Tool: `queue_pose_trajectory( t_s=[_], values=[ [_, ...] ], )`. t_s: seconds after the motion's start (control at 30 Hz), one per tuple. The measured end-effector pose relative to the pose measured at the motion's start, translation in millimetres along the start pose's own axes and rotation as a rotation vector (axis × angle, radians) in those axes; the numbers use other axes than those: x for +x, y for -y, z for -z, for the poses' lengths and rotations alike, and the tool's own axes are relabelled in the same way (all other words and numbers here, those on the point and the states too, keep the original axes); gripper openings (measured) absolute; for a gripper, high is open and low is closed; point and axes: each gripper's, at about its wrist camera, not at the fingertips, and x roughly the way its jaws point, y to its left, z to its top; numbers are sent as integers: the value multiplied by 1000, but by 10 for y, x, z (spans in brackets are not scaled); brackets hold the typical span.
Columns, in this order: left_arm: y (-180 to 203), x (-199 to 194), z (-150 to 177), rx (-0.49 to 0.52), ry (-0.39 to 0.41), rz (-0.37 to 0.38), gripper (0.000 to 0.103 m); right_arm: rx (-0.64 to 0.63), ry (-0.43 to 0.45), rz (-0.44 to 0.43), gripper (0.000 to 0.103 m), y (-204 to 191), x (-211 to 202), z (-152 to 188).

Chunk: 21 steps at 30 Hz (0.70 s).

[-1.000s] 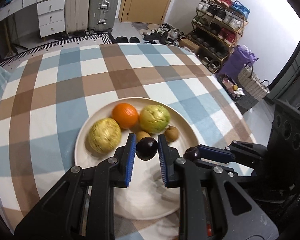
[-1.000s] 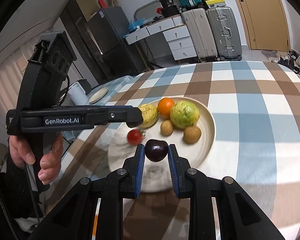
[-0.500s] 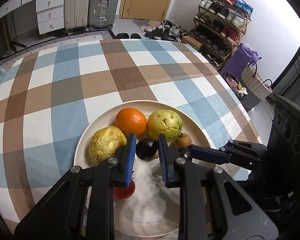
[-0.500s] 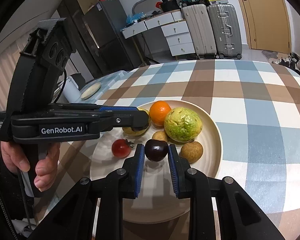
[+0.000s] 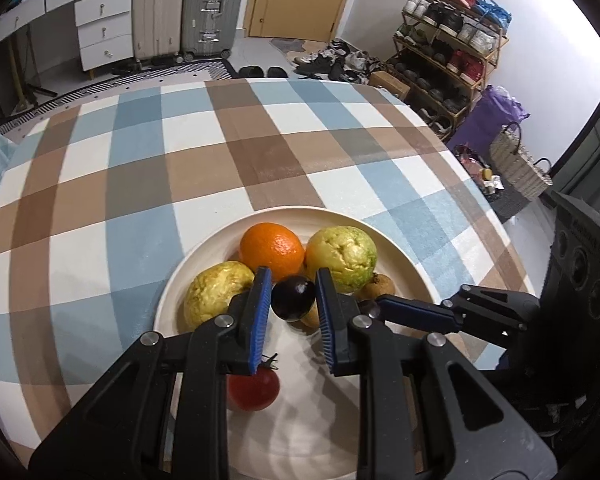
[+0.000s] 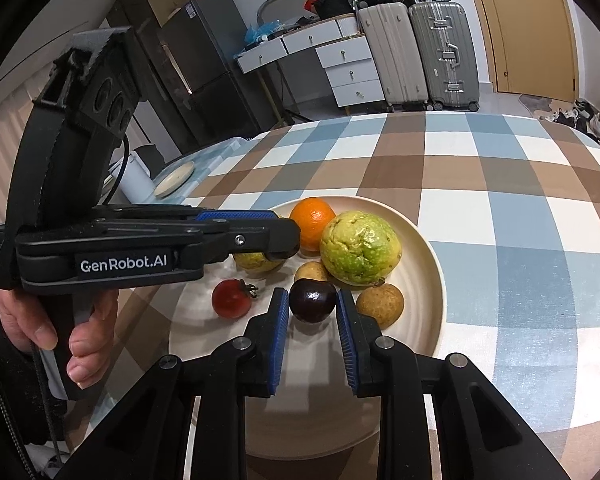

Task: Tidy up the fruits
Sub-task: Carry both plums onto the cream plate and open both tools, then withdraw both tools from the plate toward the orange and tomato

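A cream plate point(image 5: 400, 244) point(image 6: 420, 260) on the checked tablecloth holds an orange point(image 5: 272, 248), two yellow-green guavas point(image 5: 342, 258) point(image 5: 214, 294), small brown fruits point(image 6: 380, 304) and a red tomato point(image 6: 232, 298). My left gripper point(image 5: 293, 278) is shut on a dark purple plum point(image 5: 293, 298), low over the fruit pile. My right gripper point(image 6: 312, 295) is shut on a second dark plum point(image 6: 313, 301), just above the plate beside the brown fruits. In the right wrist view the left gripper's body point(image 6: 148, 248) crosses in front and hides part of one guava.
A hand point(image 6: 40, 320) grips the left tool at the table's left side. A small dish point(image 6: 176, 178) and a white cylinder sit at the far left table edge. Bare checked cloth point(image 5: 180, 160) stretches beyond the plate. Suitcases, drawers and a shoe rack stand off the table.
Both grippers have come forward and slightly down over the plate, each still holding its plum. The fruits look nearer, and the tomato now shows under the left gripper.
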Motion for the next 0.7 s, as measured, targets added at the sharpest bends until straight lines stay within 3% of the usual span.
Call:
queue_pose_trajectory(
  t_s=[0.1, 0.17, 0.33, 0.43, 0.5, 0.57, 0.7],
  values=[
    [-8, -35, -8, -13, 13, 5, 20, -4, 14, -3, 33, -17, -25, 4],
    [-13, -93, -7, -21, 22, 12, 20, 3, 29, 2, 50, -27, -68, 12],
    [30, -306, 20, -28, 45, -2, 21, 5, 45, 6, 50, -82, -226, 58],
    [109, -516, 69, -13, 73, -17, 22, 0, 69, 11, 61, -131, -390, 109],
    [164, -666, 120, -9, 95, -29, 28, 1, 92, 9, 64, -156, -517, 145],
    [203, -795, 169, -14, 112, -39, 47, 3, 112, 13, 67, -177, -651, 186],
    [262, -1070, 315, -35, 159, -61, 55, 19, 156, 28, 73, -204, -893, 247]
  ],
)
